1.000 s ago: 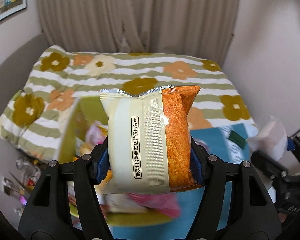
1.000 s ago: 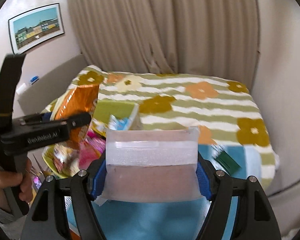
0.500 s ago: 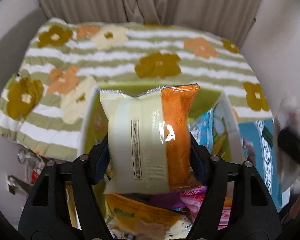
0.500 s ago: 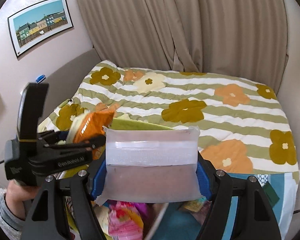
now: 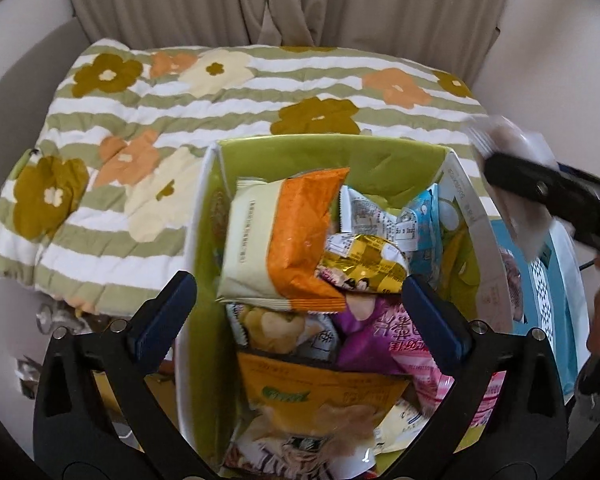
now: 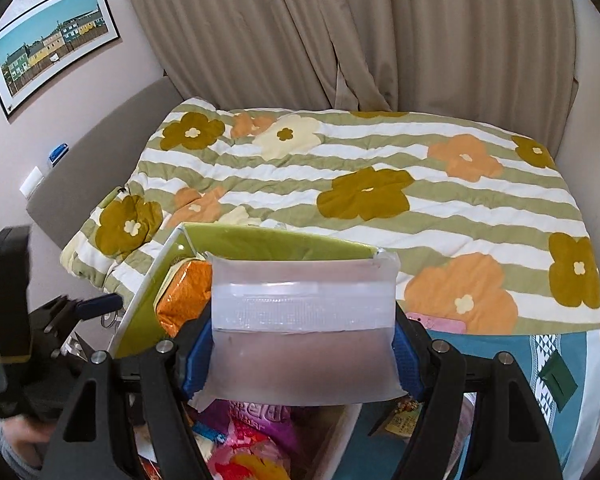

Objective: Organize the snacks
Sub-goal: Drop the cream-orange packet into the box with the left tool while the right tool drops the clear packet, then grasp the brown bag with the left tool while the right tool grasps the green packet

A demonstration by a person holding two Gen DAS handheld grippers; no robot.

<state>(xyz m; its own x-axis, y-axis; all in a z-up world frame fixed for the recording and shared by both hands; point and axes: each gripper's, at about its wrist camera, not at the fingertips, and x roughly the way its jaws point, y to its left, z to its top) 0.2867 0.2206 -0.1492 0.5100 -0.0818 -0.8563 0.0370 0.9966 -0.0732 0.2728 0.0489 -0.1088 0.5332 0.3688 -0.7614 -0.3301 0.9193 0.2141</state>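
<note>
A green box [image 5: 204, 240] holds several snack packets. A cream and orange packet [image 5: 276, 240] lies on top of the pile inside it, free of my fingers. My left gripper [image 5: 296, 308] is open and empty just above the box. My right gripper [image 6: 302, 348] is shut on a translucent pinkish packet [image 6: 300, 344] and holds it over the box's near right part [image 6: 260, 244]. The right gripper and its packet show blurred at the right edge of the left wrist view [image 5: 512, 168].
The box stands against a bed with a green-striped flowered quilt [image 5: 160, 120]. A blue patterned cloth [image 6: 500, 352] lies to the right of the box. Curtains hang behind the bed. Small wrappers lie on the floor at the left [image 5: 56, 316].
My left gripper has opened and the cream and orange packet has dropped into the box. My right gripper has moved left over the box with its packet.
</note>
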